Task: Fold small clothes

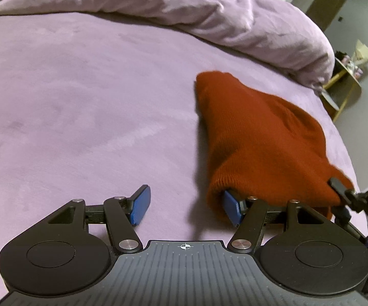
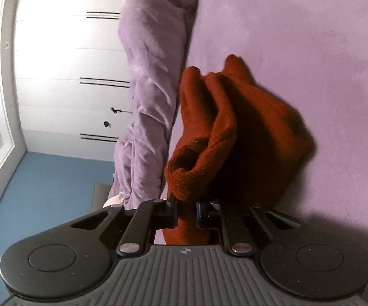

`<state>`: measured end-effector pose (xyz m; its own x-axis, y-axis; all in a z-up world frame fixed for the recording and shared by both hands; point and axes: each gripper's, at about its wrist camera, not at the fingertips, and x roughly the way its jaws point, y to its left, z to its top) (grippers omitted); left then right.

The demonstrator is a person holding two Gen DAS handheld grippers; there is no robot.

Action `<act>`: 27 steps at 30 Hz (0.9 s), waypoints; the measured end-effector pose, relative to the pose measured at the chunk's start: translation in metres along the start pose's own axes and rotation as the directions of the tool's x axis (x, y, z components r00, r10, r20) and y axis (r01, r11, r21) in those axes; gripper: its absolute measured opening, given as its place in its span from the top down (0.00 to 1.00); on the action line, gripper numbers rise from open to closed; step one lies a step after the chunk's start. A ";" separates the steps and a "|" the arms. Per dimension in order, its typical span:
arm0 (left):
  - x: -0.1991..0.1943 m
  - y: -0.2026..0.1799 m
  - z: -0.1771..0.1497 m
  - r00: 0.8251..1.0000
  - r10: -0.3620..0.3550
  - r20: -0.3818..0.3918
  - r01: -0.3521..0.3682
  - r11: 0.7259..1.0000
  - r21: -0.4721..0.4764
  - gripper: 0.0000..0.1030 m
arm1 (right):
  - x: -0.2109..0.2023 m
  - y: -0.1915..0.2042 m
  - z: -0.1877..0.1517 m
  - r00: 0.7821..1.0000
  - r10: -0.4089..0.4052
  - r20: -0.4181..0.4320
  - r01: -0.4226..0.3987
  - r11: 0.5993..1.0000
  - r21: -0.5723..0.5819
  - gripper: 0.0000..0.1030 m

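A rust-red knit garment (image 1: 255, 132) lies in a loose cone on the lilac bed sheet (image 1: 82, 102), right of centre in the left wrist view. My left gripper (image 1: 186, 205) is open; its right blue pad (image 1: 231, 207) sits in the garment's near hem, its left pad (image 1: 142, 204) over bare sheet. My right gripper (image 1: 342, 193) comes in from the right edge onto the same hem. In the right wrist view, rolled sideways, the right gripper (image 2: 186, 215) is shut on the ribbed edge of the garment (image 2: 235, 132), which is bunched and lifted in front of it.
A rumpled lilac duvet (image 1: 209, 12) lies heaped along the far side of the bed, also seen as the duvet (image 2: 148, 76) in the right wrist view. Past the bed's right edge stands a small wooden side table (image 1: 347, 76). White wardrobe doors (image 2: 64, 63) are behind.
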<state>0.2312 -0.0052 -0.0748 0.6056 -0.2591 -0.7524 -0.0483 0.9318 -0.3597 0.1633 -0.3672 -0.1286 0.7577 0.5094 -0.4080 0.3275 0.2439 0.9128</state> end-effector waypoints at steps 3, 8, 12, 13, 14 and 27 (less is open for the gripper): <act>0.001 0.007 0.001 1.000 -0.011 -0.023 0.010 1.000 -0.010 0.33 | 0.004 0.008 0.000 0.983 -0.183 0.015 0.183 0.970 -0.162 0.88; -0.011 0.022 -0.001 0.996 0.084 0.005 -0.084 0.996 0.022 0.35 | -0.005 0.028 -0.013 0.953 -0.295 0.072 0.301 0.886 -0.353 0.76; -0.028 0.034 0.012 0.996 0.071 0.055 -0.072 0.997 0.004 0.35 | -0.021 0.044 -0.007 0.943 -0.308 0.124 0.332 0.864 -0.378 0.67; -0.030 0.034 0.017 0.997 0.054 0.062 -0.055 0.998 0.005 0.34 | -0.023 0.047 -0.004 0.942 -0.308 0.135 0.336 0.862 -0.380 0.66; -0.032 0.030 0.021 0.997 0.033 0.066 -0.034 0.999 0.011 0.34 | -0.024 0.054 0.000 0.940 -0.308 0.147 0.341 0.859 -0.382 0.66; -0.002 -0.020 0.038 0.995 -0.091 0.034 0.087 0.991 0.105 0.31 | 0.063 0.097 0.021 0.912 -0.391 0.120 0.393 0.757 -0.522 0.65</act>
<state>0.2611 -0.0136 -0.0448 0.6338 -0.3345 -0.6975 0.0883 0.9271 -0.3644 0.2548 -0.3293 -0.0657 0.6306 0.2705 -0.7274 0.2514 0.8155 0.5213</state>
